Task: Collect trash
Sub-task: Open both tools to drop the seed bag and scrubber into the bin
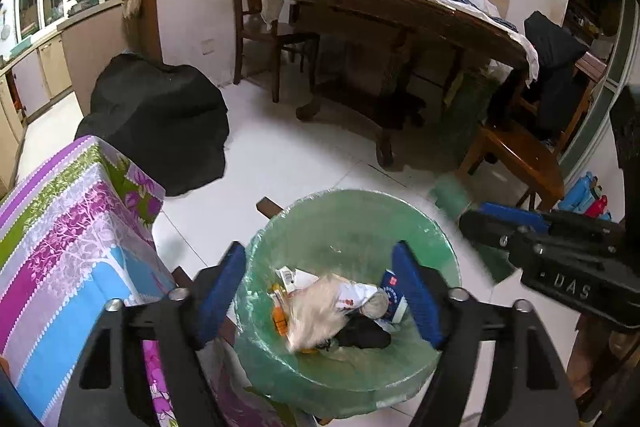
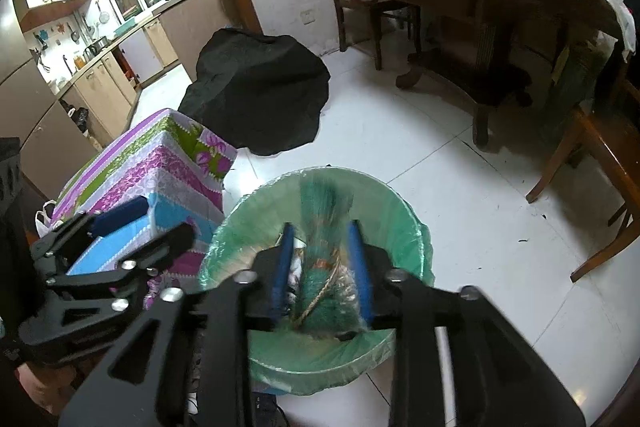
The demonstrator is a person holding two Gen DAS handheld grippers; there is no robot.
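Over a bin (image 1: 344, 379) lined with a green bag, beside a striped floral cloth (image 1: 68, 247), the left gripper (image 1: 320, 295) stands wide with nothing between its blue pads; paper and wrappers (image 1: 332, 311) lie below in the bin. The right gripper (image 2: 322, 267) stands narrowly parted, a blurred green bundle (image 2: 326, 291) between its fingers, over the same bin.

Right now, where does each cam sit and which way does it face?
Left wrist: on the left gripper, angled down into the lined bin; its open fingers frame the trash; the right gripper enters from the right.
Right wrist: on the right gripper, angled down over the same bin; a blurred green bundle sits between its fingers; the left gripper shows left.
Shared: bin, black bag, dining table, patterned cloth.
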